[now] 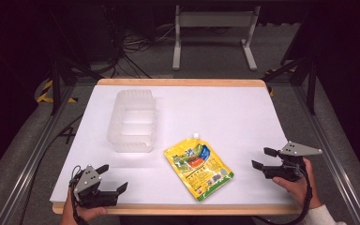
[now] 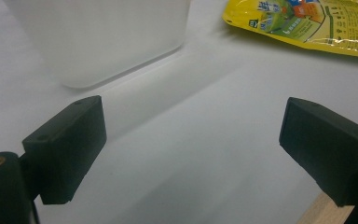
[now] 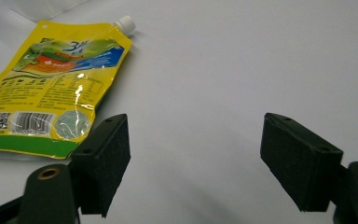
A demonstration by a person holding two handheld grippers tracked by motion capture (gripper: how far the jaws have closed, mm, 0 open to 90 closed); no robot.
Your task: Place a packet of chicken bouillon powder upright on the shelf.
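A yellow spouted pouch (image 1: 198, 165) lies flat on the white table (image 1: 243, 117), its white cap pointing away from me. The same pouch (image 2: 307, 23) shows at the top right of the left gripper view and the pouch (image 3: 51, 93) at the left of the right gripper view. A translucent plastic bin (image 1: 132, 121) stands left of the pouch, and the bin (image 2: 102, 37) rises just ahead of the left jaws. My left gripper (image 1: 111, 180) rests open near the table's front left corner. My right gripper (image 1: 263, 158) hovers open to the right of the pouch. Nothing lies between either pair of jaws.
The table's wooden front edge (image 1: 168, 209) runs just under both hands. A white metal stand (image 1: 213, 33) and cables lie on the floor beyond the table. Bare white surface stretches behind and to the right of the pouch.
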